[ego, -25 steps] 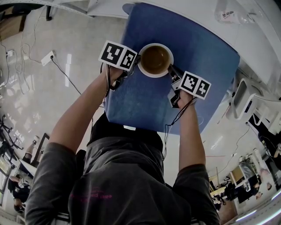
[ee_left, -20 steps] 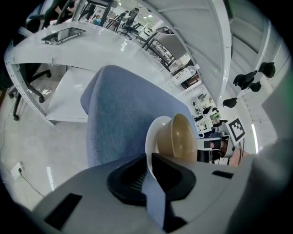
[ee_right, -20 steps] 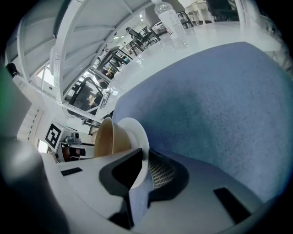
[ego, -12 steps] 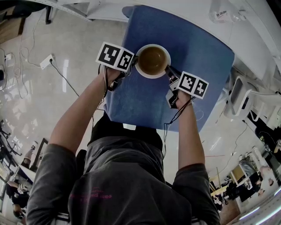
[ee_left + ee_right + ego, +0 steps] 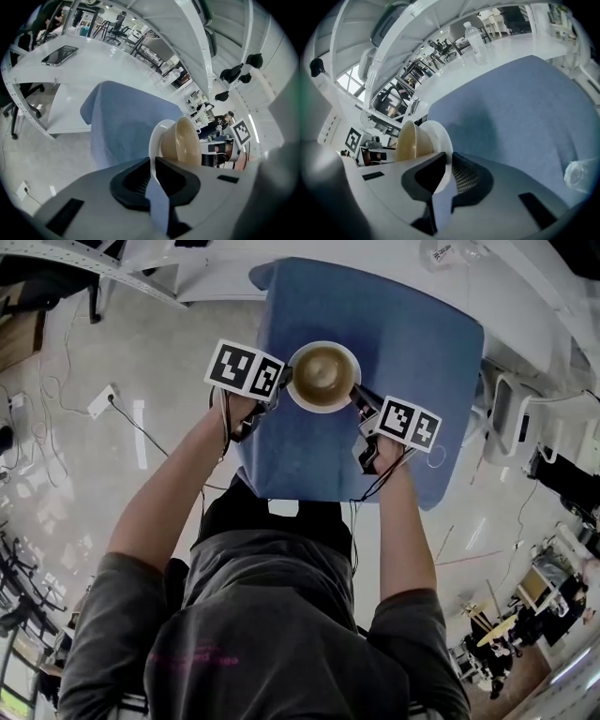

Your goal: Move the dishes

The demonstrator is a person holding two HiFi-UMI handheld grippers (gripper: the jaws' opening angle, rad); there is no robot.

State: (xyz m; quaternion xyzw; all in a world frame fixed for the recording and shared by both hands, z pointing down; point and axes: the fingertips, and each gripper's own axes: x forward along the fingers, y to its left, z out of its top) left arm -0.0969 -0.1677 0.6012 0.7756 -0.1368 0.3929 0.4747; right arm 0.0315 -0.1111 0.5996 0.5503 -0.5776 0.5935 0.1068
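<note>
While my left hand-held gripper (image 5: pixel 285 382) and right hand-held gripper (image 5: pixel 357 397) are clamping opposite rims of the plate (image 5: pixel 156 137) carrying the bowl (image 5: pixel 322 371), I am holding it over the blue tabletop (image 5: pixel 412 352); it is not yet set down.

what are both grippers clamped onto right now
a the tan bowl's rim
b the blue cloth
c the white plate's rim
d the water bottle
c: each gripper view shows the jaws pinched on the thin edge of the white plate, the left gripper on one side and the right gripper on the opposite side, while the tan bowl sits on the plate untouched by either.
</note>
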